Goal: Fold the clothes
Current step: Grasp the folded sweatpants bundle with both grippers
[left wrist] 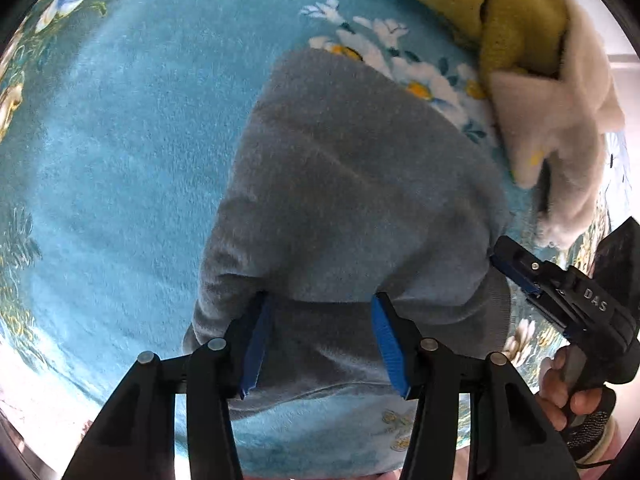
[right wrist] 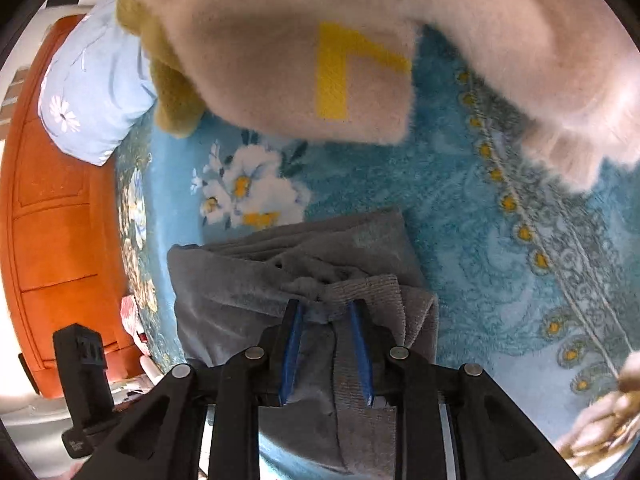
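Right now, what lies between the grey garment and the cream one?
In the right wrist view, only bare blue floral blanket lies between the grey garment and the cream garment; a white flower print sits there.

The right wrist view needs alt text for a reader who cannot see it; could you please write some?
The right claw straddles a bunched ribbed edge of a folded grey garment on a blue floral blanket. A cream garment with a yellow mark lies beyond it.
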{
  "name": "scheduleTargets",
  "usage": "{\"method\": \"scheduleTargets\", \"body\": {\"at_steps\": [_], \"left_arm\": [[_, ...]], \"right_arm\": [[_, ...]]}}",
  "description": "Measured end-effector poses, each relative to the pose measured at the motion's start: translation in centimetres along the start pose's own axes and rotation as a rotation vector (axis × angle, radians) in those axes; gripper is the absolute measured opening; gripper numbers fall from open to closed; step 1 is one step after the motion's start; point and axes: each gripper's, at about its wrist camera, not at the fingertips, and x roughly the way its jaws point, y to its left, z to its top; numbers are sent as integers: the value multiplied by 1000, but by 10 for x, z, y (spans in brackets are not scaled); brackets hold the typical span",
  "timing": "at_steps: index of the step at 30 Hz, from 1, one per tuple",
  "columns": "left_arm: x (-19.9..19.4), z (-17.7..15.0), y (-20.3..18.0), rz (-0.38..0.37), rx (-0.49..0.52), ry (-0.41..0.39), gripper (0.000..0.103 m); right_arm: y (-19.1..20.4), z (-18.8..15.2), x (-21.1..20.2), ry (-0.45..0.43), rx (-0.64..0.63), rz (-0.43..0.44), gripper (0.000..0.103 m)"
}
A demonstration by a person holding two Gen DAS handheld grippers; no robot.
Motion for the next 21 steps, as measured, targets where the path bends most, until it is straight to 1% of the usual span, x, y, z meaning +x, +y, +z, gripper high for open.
{"method": "scheduleTargets", "body": {"at_steps": [3, 4, 5, 8, 10, 12, 13, 15, 17, 19, 21], "left_arm": [[4, 4, -5, 35, 37, 29, 53], [-1, 3, -8, 32, 47, 29, 53], [-7, 1, -10, 18, 60, 20, 53], [-29, -12, -14, -28, 114, -15, 53], [-39, -22, -13, -46, 141, -28, 53], [-37, -26, -6, -53, 117, -13, 53], [-33, -26, -1, -46, 97, -5, 53], [-22, -23, 10, -42, 51, 15, 53], [-12, -20, 17, -44, 27, 34, 53], [-5, -16, 16, -26, 37, 55, 53], [-5, -13, 11, -13, 61, 68, 53]], "right_arm": [[0, -1, -3, 19, -10, -4, 28], [1, -2, -7, 27, -3, -6, 29], [5, -6, -15, 26, -11, -2, 29], [20, -27, -38, 2, -83, 48, 30], [21, -43, -39, 27, -104, 52, 30], [19, -59, -35, 57, -117, 45, 30], [17, -66, -30, 74, -115, 30, 30], [9, -70, -14, 92, -89, -8, 30], [0, -69, -2, 102, -60, -29, 28], [-5, -67, 8, 111, -32, -40, 27], [-5, -64, 5, 116, -6, -30, 28]]}}
